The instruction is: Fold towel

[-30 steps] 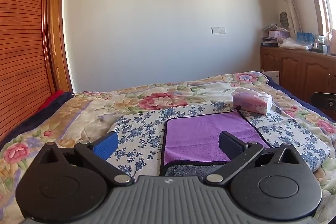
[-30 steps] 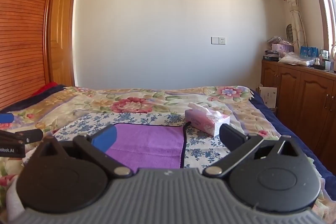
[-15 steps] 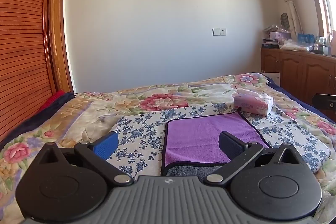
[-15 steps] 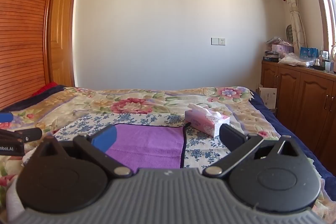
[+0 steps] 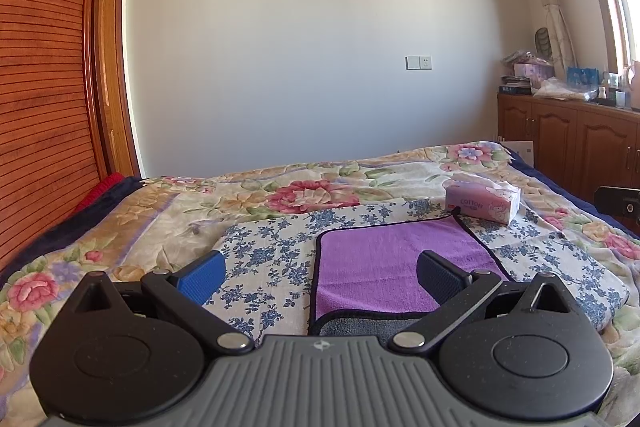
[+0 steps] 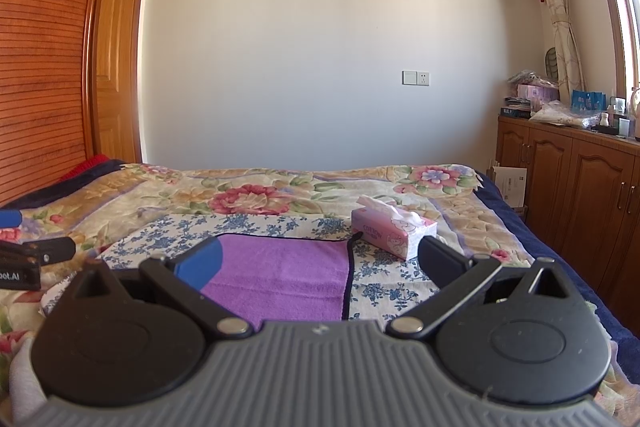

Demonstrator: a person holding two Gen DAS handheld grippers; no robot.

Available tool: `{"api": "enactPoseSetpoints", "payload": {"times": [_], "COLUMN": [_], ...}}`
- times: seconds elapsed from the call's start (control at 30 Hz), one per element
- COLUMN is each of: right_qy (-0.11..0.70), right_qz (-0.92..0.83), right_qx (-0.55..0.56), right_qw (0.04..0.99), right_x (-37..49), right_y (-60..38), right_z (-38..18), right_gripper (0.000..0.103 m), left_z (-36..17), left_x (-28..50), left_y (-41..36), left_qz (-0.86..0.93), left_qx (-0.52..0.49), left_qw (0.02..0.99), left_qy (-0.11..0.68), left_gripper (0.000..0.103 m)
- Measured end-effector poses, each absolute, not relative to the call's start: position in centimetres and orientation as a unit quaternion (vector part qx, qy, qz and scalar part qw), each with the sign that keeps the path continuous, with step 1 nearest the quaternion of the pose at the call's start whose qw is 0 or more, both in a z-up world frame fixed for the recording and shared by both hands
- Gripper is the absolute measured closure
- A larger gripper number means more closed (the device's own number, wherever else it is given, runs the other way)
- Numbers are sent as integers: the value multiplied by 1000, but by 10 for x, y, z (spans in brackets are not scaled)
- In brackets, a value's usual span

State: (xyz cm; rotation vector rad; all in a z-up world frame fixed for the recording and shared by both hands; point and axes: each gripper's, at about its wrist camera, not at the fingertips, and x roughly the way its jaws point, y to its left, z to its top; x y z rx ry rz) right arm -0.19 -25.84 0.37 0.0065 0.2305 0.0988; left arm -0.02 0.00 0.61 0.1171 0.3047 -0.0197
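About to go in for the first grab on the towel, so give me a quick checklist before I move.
1. Left gripper open: ok, jaws wide, nothing held.
2. Right gripper open: ok, jaws wide, nothing held.
3. Towel lying flat: ok, purple side up; the near edge shows a grey strip, so it may already be turned over there.
4. Near corners in sight: cannot tell, both gripper bodies hide them.
5. Tissue box off the towel: ok, it sits just past the far right corner, close to the loop.
6. Blue-flowered cloth under towel smooth: ok where visible.

Towel's (image 5: pixel 384 267) near edge behind left claw (image 5: pixel 320 273)
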Motion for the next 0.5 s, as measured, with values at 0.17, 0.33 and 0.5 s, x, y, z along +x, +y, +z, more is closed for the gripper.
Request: {"api": "enactPoseSetpoints", "payload": {"times": [0.17, 0.33, 0.5], "right_qy": [116, 116, 116], "right_qz": [48, 48, 48], "right_qx": [0, -1, -1], "right_qw": [992, 992, 992], "right_x": [-1, -1, 0], "right_y": [-256, -256, -256], "right_z": [2, 2, 2], "right_gripper": [0, 0, 0], "left_z": [7, 7, 7], "left_x": [-1, 0, -1], "left_y": [4, 6, 5], "left_qz": [-10, -10, -9], "left_qx": [53, 51, 52], "left_qw": [987, 987, 987], "left_qy": [150, 150, 149], "left_gripper": [0, 0, 0]}}
